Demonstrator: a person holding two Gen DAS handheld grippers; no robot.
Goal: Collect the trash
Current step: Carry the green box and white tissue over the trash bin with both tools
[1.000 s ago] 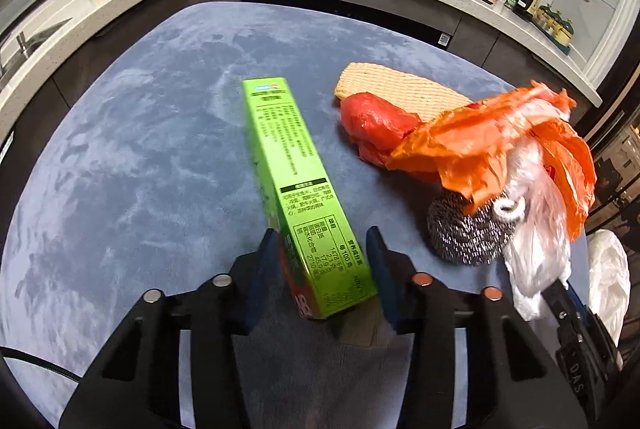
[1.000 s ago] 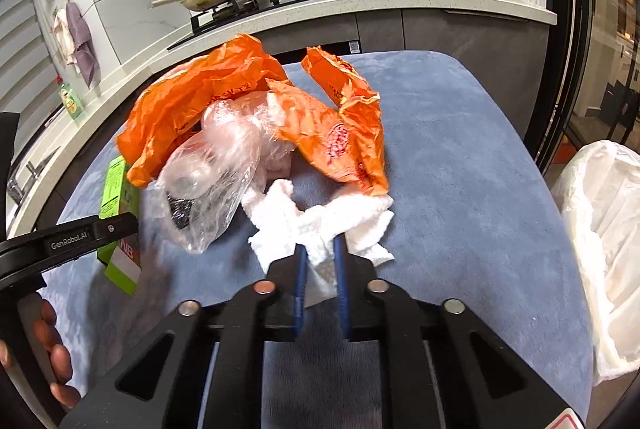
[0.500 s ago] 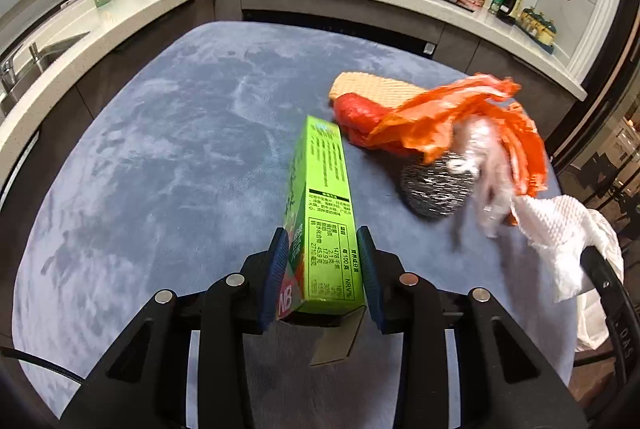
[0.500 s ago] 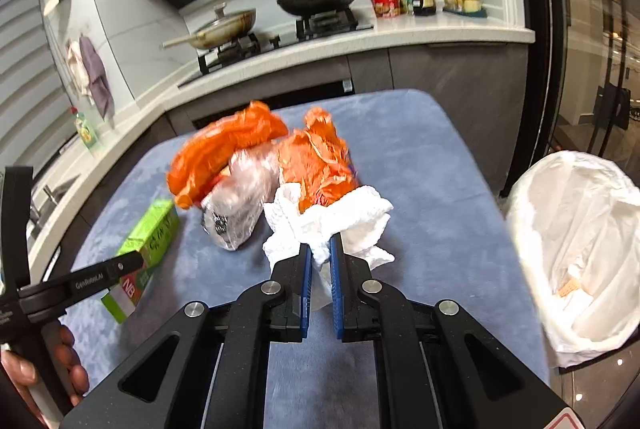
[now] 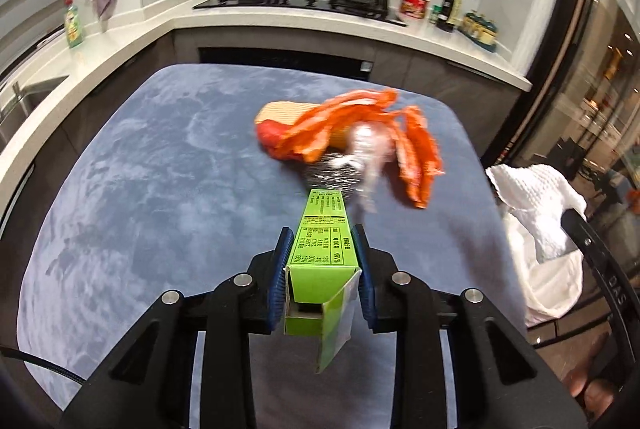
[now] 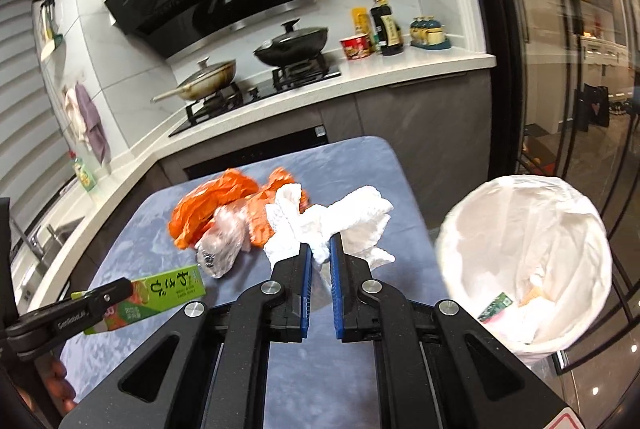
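Note:
My left gripper (image 5: 322, 241) is shut on a long green box (image 5: 322, 229) and holds it lifted above the blue table; the box also shows in the right wrist view (image 6: 168, 289). My right gripper (image 6: 320, 253) is shut on a crumpled white paper towel (image 6: 328, 219), lifted off the table; the towel shows at the right of the left wrist view (image 5: 532, 193). An orange plastic bag (image 5: 352, 125), a clear plastic bag (image 6: 224, 237) and a steel scourer (image 5: 328, 177) lie on the table. A bin lined with a white bag (image 6: 524, 229) stands to the right.
A woven yellow pad (image 5: 280, 109) and a red item (image 5: 268, 131) lie under the orange bag. The blue table (image 5: 160, 169) is ringed by a white counter (image 5: 280, 19) with a stove, pans and bottles. A glass door (image 6: 580, 69) is at the right.
Both grippers have risen from the table. The left one closed on the green box and lifted it level. The right one carried the paper towel up and towards the bin.

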